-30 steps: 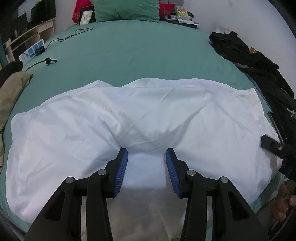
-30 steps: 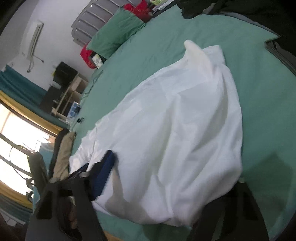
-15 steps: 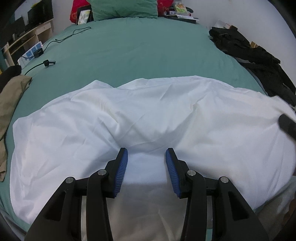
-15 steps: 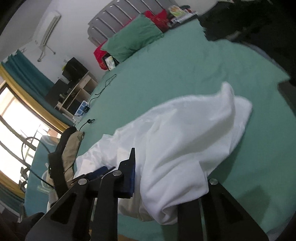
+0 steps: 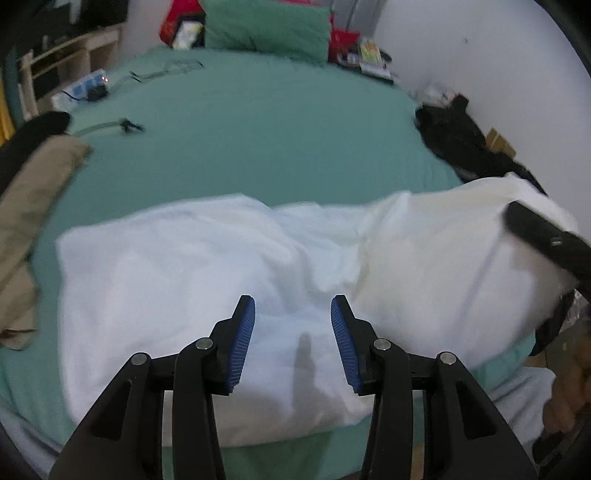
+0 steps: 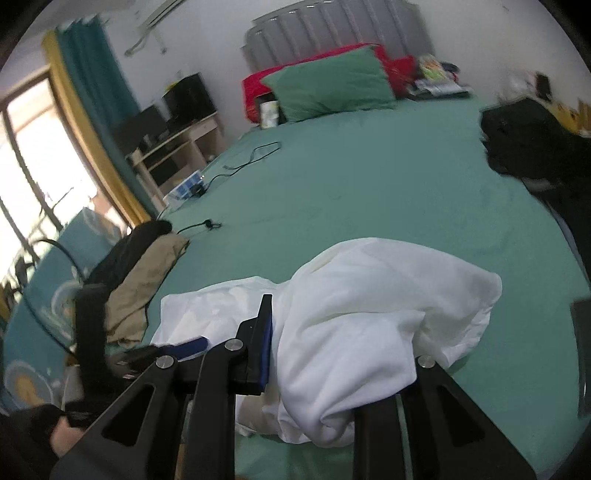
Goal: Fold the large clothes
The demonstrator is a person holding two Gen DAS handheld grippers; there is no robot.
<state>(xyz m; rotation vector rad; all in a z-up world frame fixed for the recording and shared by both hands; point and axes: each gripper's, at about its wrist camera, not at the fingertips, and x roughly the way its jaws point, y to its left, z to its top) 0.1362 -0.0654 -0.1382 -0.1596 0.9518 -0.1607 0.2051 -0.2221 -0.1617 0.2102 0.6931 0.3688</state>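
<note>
In the left wrist view, the left claw (image 5: 293,339) hangs released over the near edge of the bed (image 5: 258,140), its blue-padded fingers (image 5: 242,343) spread apart with nothing between them. Below it the white garment (image 5: 184,280) lies across the near part of the green sheet, reaching almost to the near edge. Its right end is raised off the bed into a puffed fold, and a black finger of the right claw (image 5: 546,240) shows against that raised cloth near the right edge. A tan garment (image 5: 33,184) lies at the left edge of the bed, a black garment (image 5: 465,147) at the right edge, and a green pillow (image 5: 266,26) sits at the far end. A black cable (image 5: 125,125) rests on the sheet toward the far left.

In the right wrist view, the right claw (image 6: 340,354) is clenched on the white garment (image 6: 369,306): the cloth bunches between its fingers, covers the right one and drapes down over it, while the left finger's blue pad (image 6: 266,354) presses against the fabric. The rest of the garment trails left toward the near edge of the bed (image 6: 369,177). The left claw (image 6: 184,349) shows at lower left, partly hidden. The tan garment (image 6: 147,280) and a dark piece lie at the left edge, the black garment (image 6: 535,140) at the right, and the green pillow (image 6: 328,85) at the far end.
</note>
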